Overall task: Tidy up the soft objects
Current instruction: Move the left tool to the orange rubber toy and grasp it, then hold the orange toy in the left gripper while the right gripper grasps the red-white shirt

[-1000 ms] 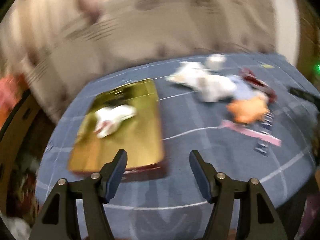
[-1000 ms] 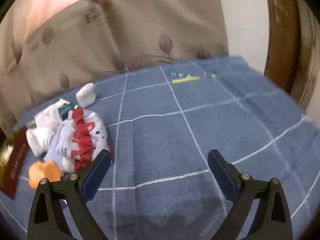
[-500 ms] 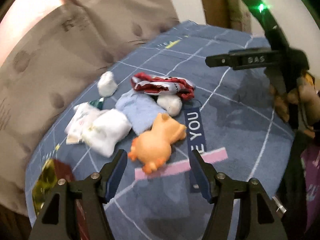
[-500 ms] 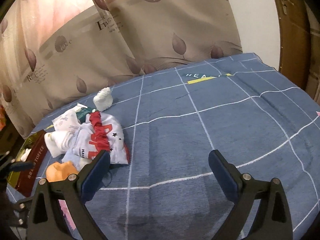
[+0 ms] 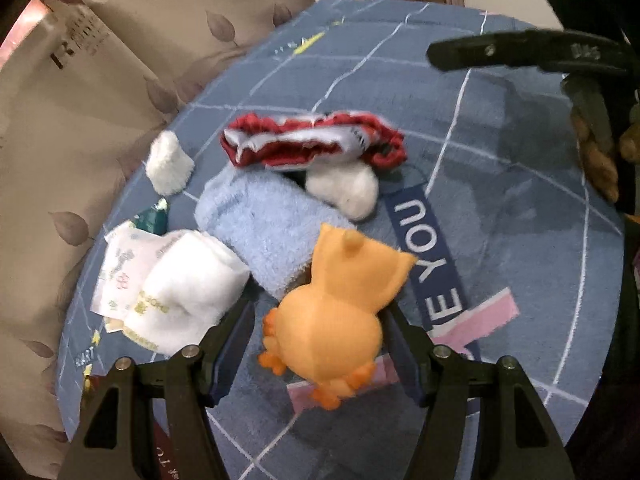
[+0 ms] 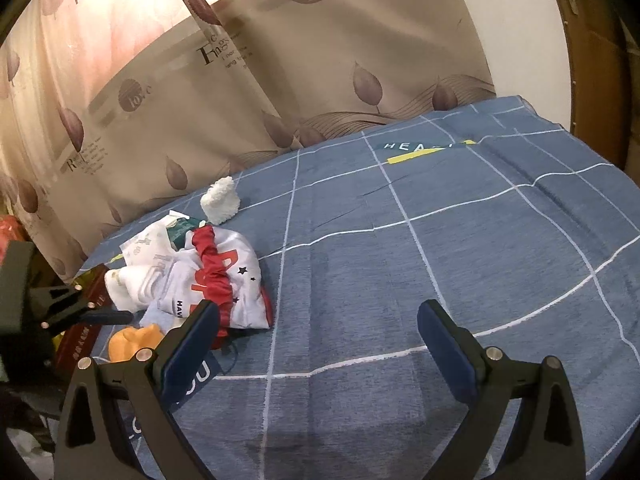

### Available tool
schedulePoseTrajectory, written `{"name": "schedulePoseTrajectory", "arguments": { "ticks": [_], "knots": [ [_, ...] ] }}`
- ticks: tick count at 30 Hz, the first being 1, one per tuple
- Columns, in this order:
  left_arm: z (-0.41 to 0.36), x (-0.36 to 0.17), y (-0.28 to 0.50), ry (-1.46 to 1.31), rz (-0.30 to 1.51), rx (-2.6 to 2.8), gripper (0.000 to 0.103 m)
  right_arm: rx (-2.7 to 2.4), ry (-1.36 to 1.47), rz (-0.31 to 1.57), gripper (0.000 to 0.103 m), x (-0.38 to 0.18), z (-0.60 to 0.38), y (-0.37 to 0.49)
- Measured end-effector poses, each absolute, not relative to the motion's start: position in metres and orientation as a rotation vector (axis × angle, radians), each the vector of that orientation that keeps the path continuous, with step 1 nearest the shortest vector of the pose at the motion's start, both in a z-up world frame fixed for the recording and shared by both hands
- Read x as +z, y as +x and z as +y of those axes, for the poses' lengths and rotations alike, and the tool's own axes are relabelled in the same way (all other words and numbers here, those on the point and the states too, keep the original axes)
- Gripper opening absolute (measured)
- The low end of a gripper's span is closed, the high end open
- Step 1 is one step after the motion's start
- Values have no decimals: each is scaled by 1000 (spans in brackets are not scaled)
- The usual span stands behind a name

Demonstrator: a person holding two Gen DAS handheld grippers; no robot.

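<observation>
An orange plush toy (image 5: 336, 312) lies on the blue checked cloth (image 5: 500, 184). My left gripper (image 5: 316, 340) is open, its two fingers on either side of the toy's body, not pressing it. Behind the toy lie a light blue towel (image 5: 260, 224), a folded white cloth (image 5: 188, 284), a white sock (image 5: 348, 188), a small white sock (image 5: 168, 164) and a red-and-white garment (image 5: 312, 140). My right gripper (image 6: 320, 344) is open and empty over bare cloth, right of the same pile; the garment (image 6: 224, 276) and toy (image 6: 132, 342) show there.
Beige leaf-print curtains (image 6: 320, 80) hang behind the table. A dark red box (image 6: 80, 332) lies at the left edge. A wooden door frame (image 6: 592, 40) stands at the right. The right gripper appears at the left wrist view's upper right (image 5: 520, 54).
My left gripper has swung right from the gold tray to the pile and closed in until its open fingers flank the orange toy. My right gripper has barely moved.
</observation>
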State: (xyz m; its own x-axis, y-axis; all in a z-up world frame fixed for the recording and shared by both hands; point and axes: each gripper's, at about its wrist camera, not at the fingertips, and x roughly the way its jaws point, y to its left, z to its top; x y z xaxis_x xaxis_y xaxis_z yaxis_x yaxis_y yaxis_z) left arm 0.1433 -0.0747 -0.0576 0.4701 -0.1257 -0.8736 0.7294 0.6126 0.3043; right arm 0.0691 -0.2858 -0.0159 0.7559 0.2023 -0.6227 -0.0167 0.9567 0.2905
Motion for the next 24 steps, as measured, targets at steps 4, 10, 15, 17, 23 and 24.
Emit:
{"name": "schedulePoseTrajectory", "arguments": {
  "ticks": [4,10,15,17,23,24],
  "knots": [
    [-63,-59,158,616,1027,-612,57,126,304,709,99,-18,-290,71],
    [-52,-58,139,480,1006,-498,53,119,342,726,99,-21,-294,74],
    [-42,-45,102,245,979,-418,53,115,345,725,99,-21,-295,74],
    [-35,-41,85,143,982,-397,53,117,343,726,99,-22,-295,74],
    [-22,-24,45,13,935,-325,54,118,325,727,99,-21,-293,73],
    [-21,-21,41,2,926,-309,54,119,321,726,99,-21,-293,73]
  ]
}}
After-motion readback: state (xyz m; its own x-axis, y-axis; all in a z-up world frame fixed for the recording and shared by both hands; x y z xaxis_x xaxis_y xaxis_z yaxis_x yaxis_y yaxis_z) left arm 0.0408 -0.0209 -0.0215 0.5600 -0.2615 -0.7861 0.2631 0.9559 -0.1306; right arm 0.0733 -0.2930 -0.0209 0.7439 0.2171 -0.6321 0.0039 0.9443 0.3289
